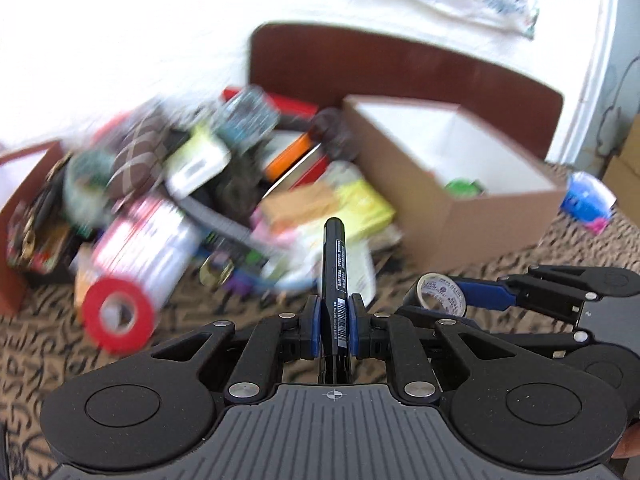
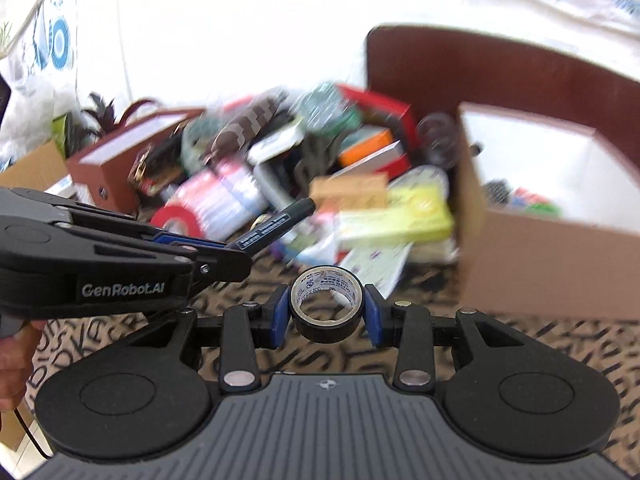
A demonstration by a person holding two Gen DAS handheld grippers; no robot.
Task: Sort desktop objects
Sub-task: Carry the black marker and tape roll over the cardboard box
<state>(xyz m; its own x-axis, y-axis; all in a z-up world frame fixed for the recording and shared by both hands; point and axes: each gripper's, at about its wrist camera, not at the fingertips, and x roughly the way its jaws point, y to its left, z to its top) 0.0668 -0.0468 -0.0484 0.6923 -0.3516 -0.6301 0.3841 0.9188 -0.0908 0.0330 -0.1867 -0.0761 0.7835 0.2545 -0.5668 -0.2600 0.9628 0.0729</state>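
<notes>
A slim black marker pen with a white barcode label (image 1: 335, 280) is being pinched between the blue pads of the left gripper (image 1: 335, 322), its jaws pressed together on the barrel, the capped tip pointing forward and up over the pile. A small roll of black tape with a printed white core (image 2: 327, 303) is being clamped across its outer face by the right gripper (image 2: 327, 312), the jaws standing partly apart at the roll's width, the hole facing the camera. Both are being held above the brown cloth patterned with black squiggles (image 1: 440, 276), just in front of the open brown cardboard box with a white inside (image 1: 460, 184). In the left wrist view the taped roll and its gripper are being seen at the right, near the box's front corner. To the left of the box a blurred heap of mixed desktop items (image 1: 208, 184) is lying, with a flat yellow packet (image 1: 360, 204) touching the box side and a red tape roll (image 1: 119, 314) at the heap's near left edge. A second, reddish-brown box (image 2: 116, 160) is standing well left of the cardboard box, beyond the heap. A few small coloured things, too blurred to name, are lying inside the cardboard box.
</notes>
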